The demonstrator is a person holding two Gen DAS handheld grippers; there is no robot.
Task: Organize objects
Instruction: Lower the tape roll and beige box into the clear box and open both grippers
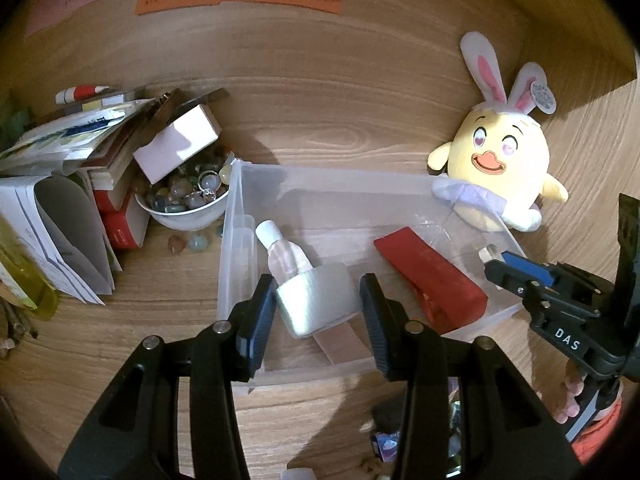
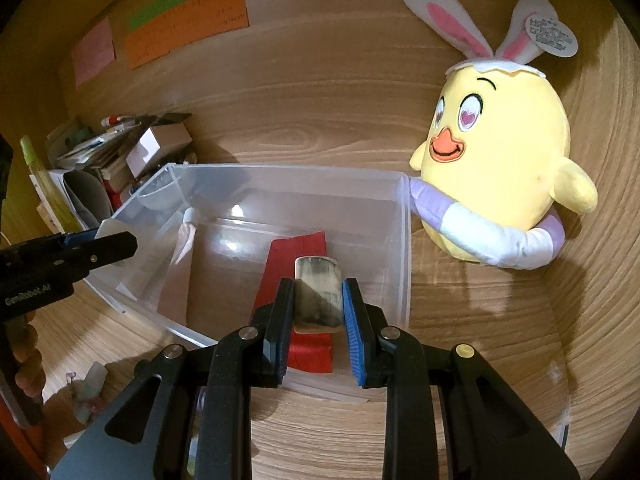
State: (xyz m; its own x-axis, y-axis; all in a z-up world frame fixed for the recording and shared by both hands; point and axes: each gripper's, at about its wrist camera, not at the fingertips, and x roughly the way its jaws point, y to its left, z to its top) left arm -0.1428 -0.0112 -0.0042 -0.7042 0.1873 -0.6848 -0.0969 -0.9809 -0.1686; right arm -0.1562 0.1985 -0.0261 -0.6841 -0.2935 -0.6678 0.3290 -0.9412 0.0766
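Observation:
A clear plastic bin point(image 1: 240, 192) point(image 2: 402, 240) stands on the wooden desk. In it lie a small clear bottle with a white cap point(image 1: 280, 248) and a red flat case point(image 1: 432, 276) point(image 2: 296, 256). My left gripper point(image 1: 318, 284) point(image 2: 120, 240) is shut on a white cylindrical roll point(image 1: 316, 300) point(image 2: 106, 232), held over the bin's near left part. My right gripper point(image 2: 318, 286) point(image 1: 494, 264) is shut on a small pale flat piece with dark smudges point(image 2: 318, 296), held over the red case at the bin's right end.
A yellow chick plush with bunny ears point(image 1: 496, 160) point(image 2: 496, 152) leans on the bin's far right corner. Left of the bin are a white bowl of glass stones point(image 1: 184, 204), a white box point(image 1: 176, 144) and stacked books and papers point(image 1: 80, 168). Loose stones point(image 1: 188, 242) lie nearby.

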